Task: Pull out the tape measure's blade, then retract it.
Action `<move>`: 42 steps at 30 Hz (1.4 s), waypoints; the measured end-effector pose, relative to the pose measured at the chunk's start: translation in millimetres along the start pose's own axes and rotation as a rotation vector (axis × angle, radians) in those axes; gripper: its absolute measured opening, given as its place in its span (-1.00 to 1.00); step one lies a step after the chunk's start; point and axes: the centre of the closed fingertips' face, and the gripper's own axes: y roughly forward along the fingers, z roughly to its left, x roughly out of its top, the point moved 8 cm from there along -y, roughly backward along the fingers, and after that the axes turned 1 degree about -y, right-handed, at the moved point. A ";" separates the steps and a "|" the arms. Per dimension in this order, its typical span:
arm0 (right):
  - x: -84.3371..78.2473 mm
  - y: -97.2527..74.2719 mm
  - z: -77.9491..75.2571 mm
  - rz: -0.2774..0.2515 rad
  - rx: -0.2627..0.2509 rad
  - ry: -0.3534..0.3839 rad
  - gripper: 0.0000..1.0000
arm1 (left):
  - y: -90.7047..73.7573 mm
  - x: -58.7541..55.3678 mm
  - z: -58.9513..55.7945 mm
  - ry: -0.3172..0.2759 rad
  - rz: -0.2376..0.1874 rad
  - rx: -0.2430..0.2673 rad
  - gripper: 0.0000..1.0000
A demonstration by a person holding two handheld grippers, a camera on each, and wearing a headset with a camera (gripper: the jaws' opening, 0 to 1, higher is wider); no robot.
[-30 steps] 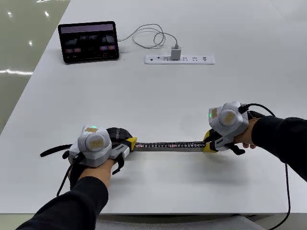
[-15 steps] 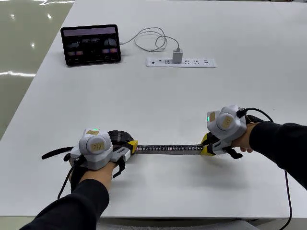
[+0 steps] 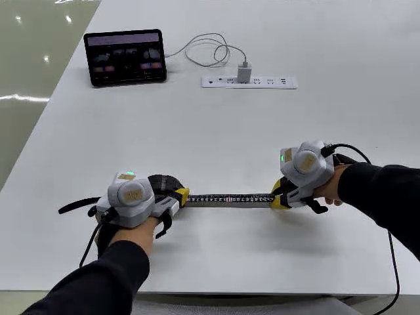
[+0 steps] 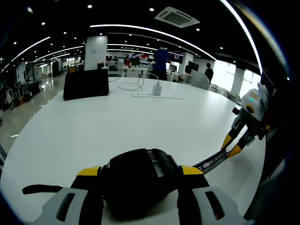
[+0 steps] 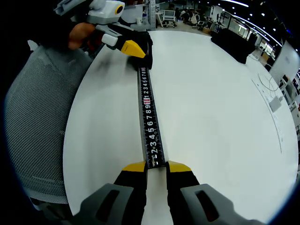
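Left gripper [image 4: 140,170] is clamping the black case [image 3: 163,184] from both sides, jaws spread about as wide as the case, and is pressing it down on the desk [image 3: 216,131] close to the near edge, toward the near-left corner. Right gripper [image 5: 157,167] is pinching the blade [image 5: 149,117] at its tip end, jaws nearly closed with just the strip between the yellow pads. The blade is lying flat on the desk, numbers up. It is running straight from the case mouth to the right gripper, long axis roughly parallel to the near edge, and looks taut with no sag or kink. From the right gripper the case is sitting directly along the blade line, off to the person's left, and the two grippers are facing each other down that line. Only a short length is showing, so the pull is probably partway done. Either way the next move is riding on that one axis: right gripper going away from the case to draw more out, or toward it to feed back, with the left only anchoring. Drifting off the line is risking a twist in the blade.
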 end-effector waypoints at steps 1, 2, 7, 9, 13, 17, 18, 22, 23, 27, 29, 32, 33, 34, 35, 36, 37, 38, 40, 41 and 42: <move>0.4 0.2 0.1 -0.001 0.000 -0.001 -0.78 | 0.0 0.0 0.0 0.000 0.000 -0.001 0.19; 0.8 0.4 0.1 -0.002 0.000 0.000 -0.78 | 0.1 0.0 0.1 0.000 0.001 -0.001 0.19; 2.9 0.8 1.0 -0.004 0.000 -0.001 -0.78 | -0.2 -0.2 -0.1 -0.001 0.000 -0.003 0.19; 3.7 1.2 0.9 -0.005 -0.001 -0.002 -0.78 | -0.2 -0.3 -0.2 0.000 0.000 -0.003 0.19; 4.6 2.3 0.1 -0.008 -0.002 -0.002 -0.78 | 0.2 -0.4 0.2 -0.001 0.000 -0.003 0.19; 5.9 3.8 -0.6 -0.013 -0.002 0.002 -0.78 | 0.1 -0.6 0.2 -0.006 -0.002 -0.003 0.19; 6.4 4.0 -0.6 -0.014 -0.002 0.002 -0.78 | 0.0 -0.5 0.3 -0.007 -0.002 -0.004 0.19; 8.0 4.6 0.0 -0.016 -0.003 0.003 -0.78 | -0.1 -0.3 0.6 -0.009 -0.002 -0.005 0.20; 8.6 4.9 0.1 -0.017 -0.003 0.004 -0.78 | -0.1 -0.3 0.7 -0.011 -0.002 -0.005 0.20; 10.4 5.8 0.0 -0.021 -0.003 0.005 -0.78 | 0.3 -0.1 1.3 -0.010 -0.001 -0.006 0.20; 11.2 6.1 -0.4 -0.024 0.001 -0.015 -0.78 | 0.4 -0.2 1.4 -0.011 -0.002 -0.006 0.20; 12.3 6.6 0.1 -0.025 0.003 -0.010 -0.78 | 0.3 -0.1 1.5 -0.013 0.000 -0.009 0.20; 12.9 6.8 0.3 -0.028 0.002 -0.006 -0.78 | 0.3 0.0 1.4 -0.008 0.001 -0.010 0.20; 14.0 7.3 0.4 -0.031 0.001 -0.002 -0.78 | 0.3 0.0 1.3 -0.007 0.002 -0.011 0.20; 14.7 7.7 0.1 -0.033 0.001 0.000 -0.78 | 0.3 0.1 1.4 -0.007 0.002 -0.011 0.20; 15.8 8.3 -0.4 -0.035 0.001 0.003 -0.78 | 0.1 0.1 1.4 -0.007 0.004 -0.011 0.20; 16.3 8.8 -0.3 -0.035 0.001 0.007 -0.78 | 0.1 0.1 1.3 -0.007 0.004 -0.011 0.20; 17.3 9.5 -0.6 -0.037 0.001 0.008 -0.78 | 0.1 0.1 1.4 -0.008 0.005 -0.011 0.19; 18.3 10.6 -0.8 -0.040 0.001 0.008 -0.78 | 0.4 0.2 1.4 -0.007 0.006 -0.011 0.19; 18.7 10.9 -0.8 -0.041 0.002 0.009 -0.78 | 0.5 0.2 1.4 -0.007 0.006 -0.011 0.19; 19.2 11.1 -1.0 -0.041 0.003 0.011 -0.78 | 0.5 0.1 1.4 -0.007 0.005 -0.011 0.19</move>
